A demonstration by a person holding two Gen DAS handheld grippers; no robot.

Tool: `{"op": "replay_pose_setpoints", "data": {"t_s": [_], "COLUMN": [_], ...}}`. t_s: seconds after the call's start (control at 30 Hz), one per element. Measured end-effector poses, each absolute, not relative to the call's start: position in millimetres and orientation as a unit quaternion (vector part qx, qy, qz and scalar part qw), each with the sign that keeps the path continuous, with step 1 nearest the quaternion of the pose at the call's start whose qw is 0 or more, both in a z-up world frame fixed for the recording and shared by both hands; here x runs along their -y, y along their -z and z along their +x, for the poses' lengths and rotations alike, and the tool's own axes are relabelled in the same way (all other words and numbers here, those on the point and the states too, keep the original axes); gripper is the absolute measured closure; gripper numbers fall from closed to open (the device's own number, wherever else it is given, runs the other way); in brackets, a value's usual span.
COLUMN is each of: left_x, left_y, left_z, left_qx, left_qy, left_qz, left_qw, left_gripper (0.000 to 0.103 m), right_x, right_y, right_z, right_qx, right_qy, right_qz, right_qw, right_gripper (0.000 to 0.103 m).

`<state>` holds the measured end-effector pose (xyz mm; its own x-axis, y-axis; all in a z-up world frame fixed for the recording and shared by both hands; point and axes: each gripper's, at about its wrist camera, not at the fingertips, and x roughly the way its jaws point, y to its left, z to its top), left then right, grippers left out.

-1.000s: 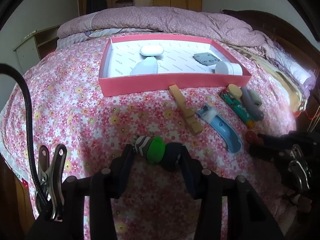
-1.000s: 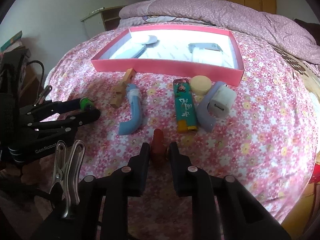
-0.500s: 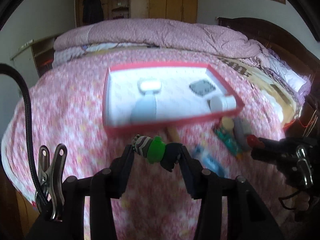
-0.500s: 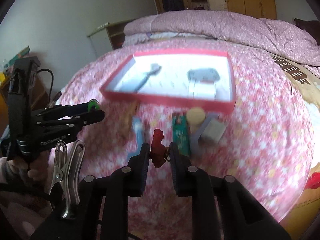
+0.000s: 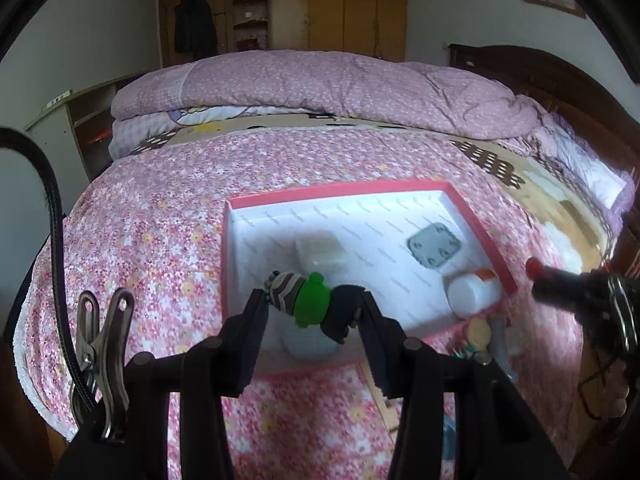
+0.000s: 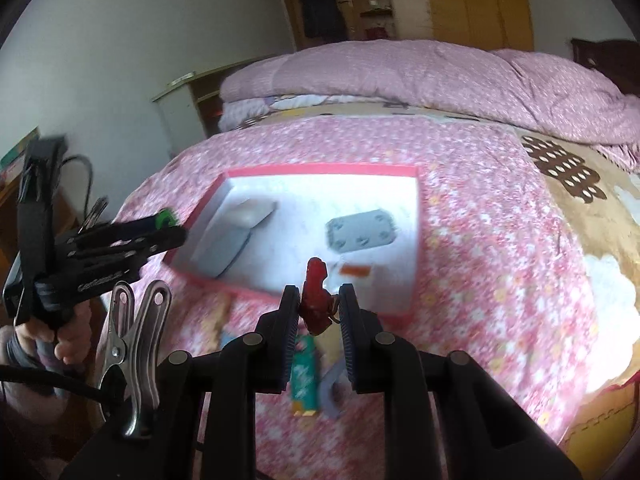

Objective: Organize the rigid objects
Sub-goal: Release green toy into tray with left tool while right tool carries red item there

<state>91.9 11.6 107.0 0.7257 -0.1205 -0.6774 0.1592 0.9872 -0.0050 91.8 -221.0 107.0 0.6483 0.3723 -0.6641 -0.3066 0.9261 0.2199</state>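
Over the floral bed (image 5: pixel 140 264), my left hand-held gripper (image 5: pixel 314 308) clamps a green-striped toy (image 5: pixel 308 298) above the pink tray (image 5: pixel 340 194); my right hand-held gripper (image 6: pixel 318 306) pinches a red figurine (image 6: pixel 316 292).

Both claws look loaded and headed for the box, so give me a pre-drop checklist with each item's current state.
1. Left claw shut on the green and striped toy figure: ok.
2. Right claw shut on the small red figurine: ok.
3. Bare white floor left in the shallow pink-rimmed box: ok.
4. Items already inside, the grey square pad and the white cylinder, out of the drop path: cannot tell.
5. Claws apart from each other: ok.
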Motion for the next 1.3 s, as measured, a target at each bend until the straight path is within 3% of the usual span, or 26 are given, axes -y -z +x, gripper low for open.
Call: {"op": "replay_pose_setpoints", "data": {"t_s": [0.23,0.87,0.97,1.07,1.3], "left_x": [-6,-8,-5,-2,0], "left_y": [-86,-53,-54,-57,-62], "left_z": [114,137,133,127,117], "left_qx": [-0.348,-0.374,-0.372,-0.365,-0.368], "left_qy": [0.050,0.047,0.043,0.039,0.045], "left_qz": [0.050,0.014,0.020,0.024,0.016], "left_qw": [0.935,0.926,0.927,0.930,0.929], "left_gripper": [0.055,0.054,0.042,0.037,0.035], "right_x": [235,236,239,240,236], "right_y": [-100,-75,-75,-77,-88], "right_z": [126,155,155,153,141], "right_qx": [-0.380,-0.421,-0.422,-0.418,-0.408], "right_qy": [-0.160,-0.129,-0.131,-0.125,-0.138], "right_qz": [0.105,0.130,0.137,0.135,0.129], "right_qw": [0.905,0.888,0.887,0.889,0.893], "right_gripper": [0.082,0.081,0.081,0.080,0.076]}}
